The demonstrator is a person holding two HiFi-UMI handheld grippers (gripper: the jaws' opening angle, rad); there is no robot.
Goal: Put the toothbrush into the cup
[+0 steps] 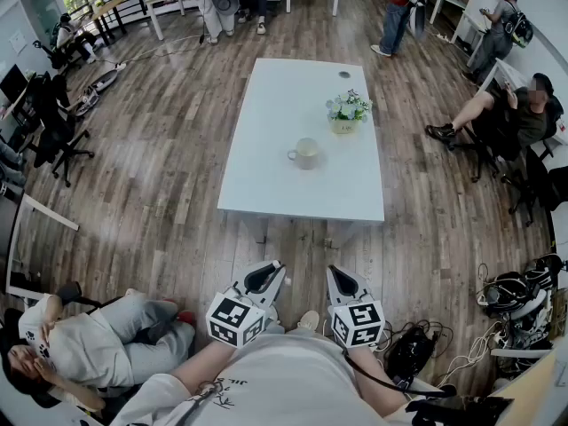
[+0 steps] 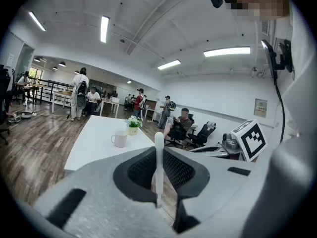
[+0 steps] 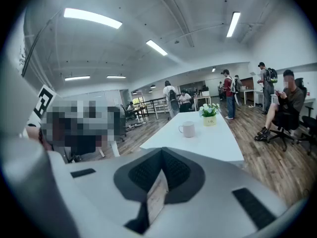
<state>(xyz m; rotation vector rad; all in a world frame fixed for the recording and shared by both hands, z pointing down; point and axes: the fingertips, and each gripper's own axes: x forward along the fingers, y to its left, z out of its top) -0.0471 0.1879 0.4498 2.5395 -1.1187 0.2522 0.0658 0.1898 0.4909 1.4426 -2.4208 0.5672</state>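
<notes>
Toothbrush (image 2: 158, 157) stands pinched in the left gripper's (image 1: 263, 278) fingers; the right gripper's (image 1: 342, 284) fingers are pressed together, empty. Keep it upright, approach the cup (image 1: 306, 153) on the worktop (image 1: 266, 171), and lower it centred.

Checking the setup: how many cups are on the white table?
1. The cup stands near the middle of the white table, apart from the flower pot, on its left in the head view. None seems hidden.
</notes>
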